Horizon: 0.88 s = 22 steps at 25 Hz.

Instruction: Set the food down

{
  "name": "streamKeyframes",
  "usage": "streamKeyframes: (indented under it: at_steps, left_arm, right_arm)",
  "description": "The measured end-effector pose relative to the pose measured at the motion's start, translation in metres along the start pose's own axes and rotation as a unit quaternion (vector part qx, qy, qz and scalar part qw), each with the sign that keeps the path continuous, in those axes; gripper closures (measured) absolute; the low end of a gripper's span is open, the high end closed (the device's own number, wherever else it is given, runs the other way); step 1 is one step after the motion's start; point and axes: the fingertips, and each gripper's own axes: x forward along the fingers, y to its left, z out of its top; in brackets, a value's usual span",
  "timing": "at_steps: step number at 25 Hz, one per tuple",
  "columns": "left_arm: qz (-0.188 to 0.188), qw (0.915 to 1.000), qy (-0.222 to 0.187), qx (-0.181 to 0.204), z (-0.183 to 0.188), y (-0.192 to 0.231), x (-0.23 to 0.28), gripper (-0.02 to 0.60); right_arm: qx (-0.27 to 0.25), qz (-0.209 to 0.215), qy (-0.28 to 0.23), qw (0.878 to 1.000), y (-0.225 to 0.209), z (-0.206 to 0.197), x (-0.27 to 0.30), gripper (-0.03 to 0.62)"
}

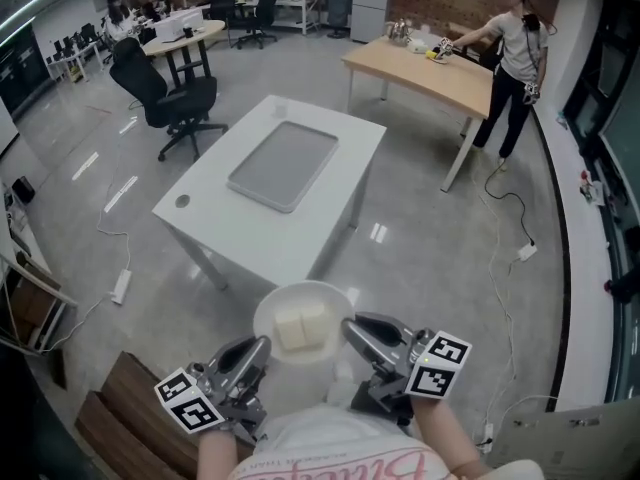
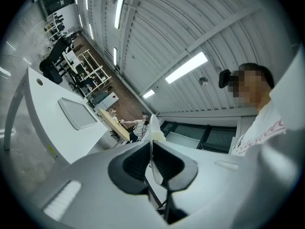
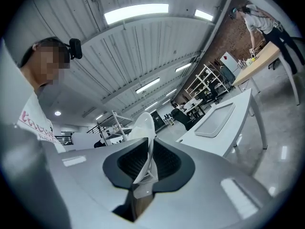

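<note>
While the left gripper (image 1: 258,348) clamps the left rim of a round white plate (image 1: 268,310), the right gripper (image 1: 352,326) clamps the opposite rim, so the plate hangs between the two, close in front of the person's chest. Head view: plate roughly level, open side up.

Left gripper view: jaws of the left gripper (image 2: 152,161) narrow, pads pressed on the thin plate (image 2: 153,140) edge, which runs straight up out of the gap. Right gripper view: same for the right gripper (image 3: 148,163). Its jaws are narrow, with the plate (image 3: 143,127) rim pinched edge-on and rising above the pads, tilted slightly left.

Contents: two pale cream food blocks (image 1: 303,328), side by side and touching, near the plate's centre. The pair's long axis runs gripper to gripper, and the block nearer the right gripper looks larger. Exact food type can't be told.

Ahead of both grippers, well apart and lower, is a white table (image 1: 300,253). A grey rectangular tray (image 1: 283,164) lies flat on it, long axis pointing away from the grippers and leaning right.
</note>
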Motion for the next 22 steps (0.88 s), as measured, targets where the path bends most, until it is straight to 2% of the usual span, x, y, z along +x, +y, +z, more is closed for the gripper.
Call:
streamKeyframes:
  at_steps: [4,11,18,22]
  left_arm:
    - [0.013,0.9998,-0.015,-0.002,-0.005,0.008,0.031,0.563]
    - [0.037,0.9986,-0.038,0.001,-0.006,0.015,0.077,0.563]
    - [0.043,0.9988,-0.022,-0.012,-0.014,0.013,0.098,0.565]
    - [0.049,0.9988,-0.007,-0.006,-0.015,0.019,0.113,0.565]
  right_arm:
    - [0.008,0.015,0.009,1.0,-0.03,0.019,-0.005,0.562]
    - [-0.009,0.038,0.04,0.998,-0.067,0.053,-0.01,0.56]
    - [-0.004,0.038,0.036,0.999,-0.088,0.064,-0.016,0.556]
    - [0.003,0.034,0.03,0.999,-0.101,0.069,-0.02,0.557]
